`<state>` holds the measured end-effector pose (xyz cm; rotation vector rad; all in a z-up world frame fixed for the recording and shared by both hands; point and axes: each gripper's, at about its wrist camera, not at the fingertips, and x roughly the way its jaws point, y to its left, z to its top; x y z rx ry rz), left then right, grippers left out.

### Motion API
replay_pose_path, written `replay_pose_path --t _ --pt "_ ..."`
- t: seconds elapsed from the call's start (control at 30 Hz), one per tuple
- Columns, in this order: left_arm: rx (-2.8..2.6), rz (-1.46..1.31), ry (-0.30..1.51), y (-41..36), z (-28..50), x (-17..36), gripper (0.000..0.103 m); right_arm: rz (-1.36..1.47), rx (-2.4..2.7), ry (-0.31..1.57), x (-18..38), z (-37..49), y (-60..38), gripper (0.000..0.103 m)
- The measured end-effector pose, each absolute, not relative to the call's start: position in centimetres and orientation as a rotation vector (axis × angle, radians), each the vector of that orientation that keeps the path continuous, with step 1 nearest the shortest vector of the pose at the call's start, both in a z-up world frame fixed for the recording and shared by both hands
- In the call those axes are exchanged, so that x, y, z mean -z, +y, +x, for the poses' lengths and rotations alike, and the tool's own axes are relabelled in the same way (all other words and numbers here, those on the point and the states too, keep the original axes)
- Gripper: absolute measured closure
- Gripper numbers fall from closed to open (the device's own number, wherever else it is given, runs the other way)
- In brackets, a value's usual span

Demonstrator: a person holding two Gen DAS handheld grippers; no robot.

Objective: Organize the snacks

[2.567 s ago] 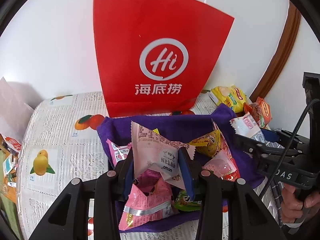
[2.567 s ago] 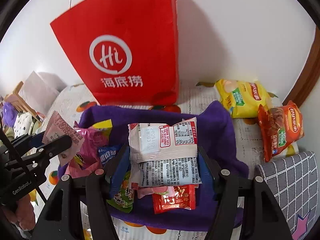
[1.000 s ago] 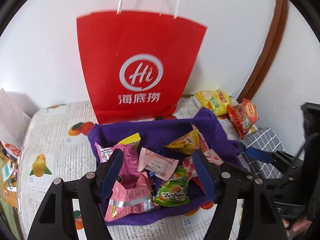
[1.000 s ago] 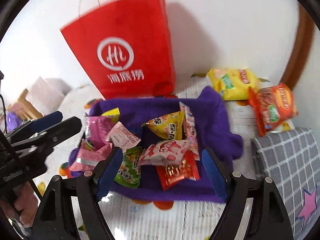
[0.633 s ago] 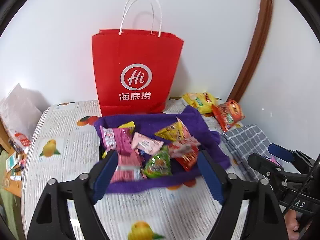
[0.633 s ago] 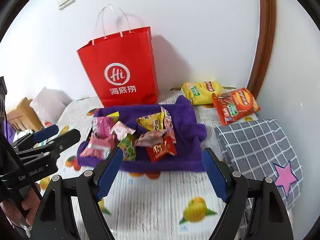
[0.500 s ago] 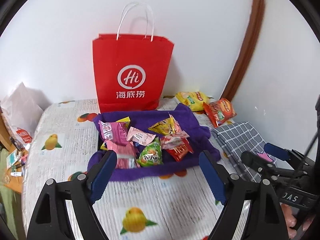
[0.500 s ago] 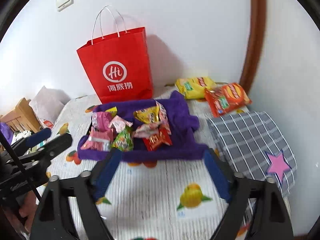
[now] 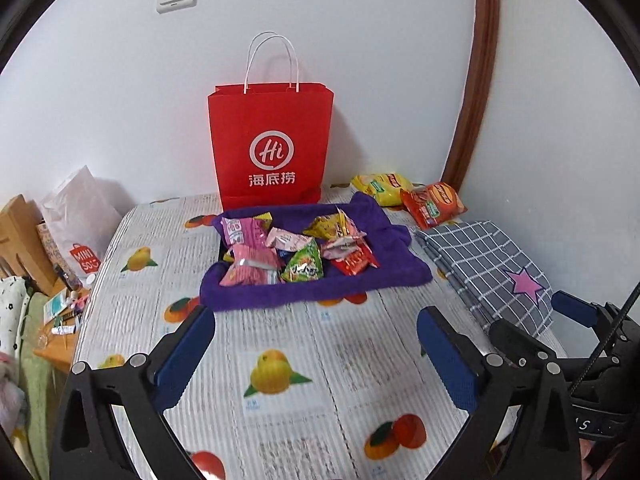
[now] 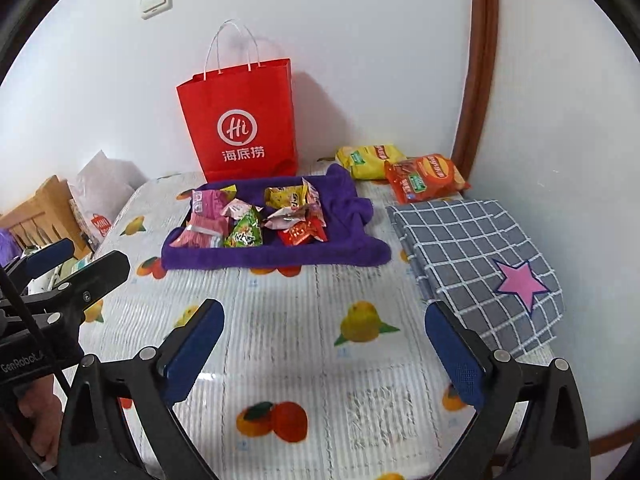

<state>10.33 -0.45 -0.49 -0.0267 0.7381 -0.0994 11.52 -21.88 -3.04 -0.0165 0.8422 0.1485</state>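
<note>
Both grippers hang over the fruit-print tablecloth [image 9: 320,344] with nothing between their blue pads. The left gripper [image 9: 316,344] has its jaws spreading apart, and so does the right gripper [image 10: 324,340]; neither holds anything. Straight ahead of both, well clear of the fingertips, lies a purple towel [image 9: 384,276] with a heap of small snack packets [image 9: 296,248] piled on it. Behind the towel a red paper bag [image 9: 272,144] stands upright against the wall. Ahead and to the right of the tools, a yellow chip bag [image 10: 370,156] and an orange chip bag [image 10: 424,178] lie beside a folded grey checked cloth [image 10: 472,240]
</note>
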Motion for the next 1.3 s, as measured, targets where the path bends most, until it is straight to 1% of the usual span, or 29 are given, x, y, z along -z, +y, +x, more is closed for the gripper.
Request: replay_pose_path --t 0.4,1.3 --pt "0.09 -0.046 0.726 -0.2 7.8 0.0 0.001 0.001 -0.155 0.823 2.2 8.9 -22.5 0.003" --pt "0.09 -0.049 0.724 0.0 7.5 -0.1 0.001 0.026 -0.16 0.818 1.8 8.3 -22.6 0.003"
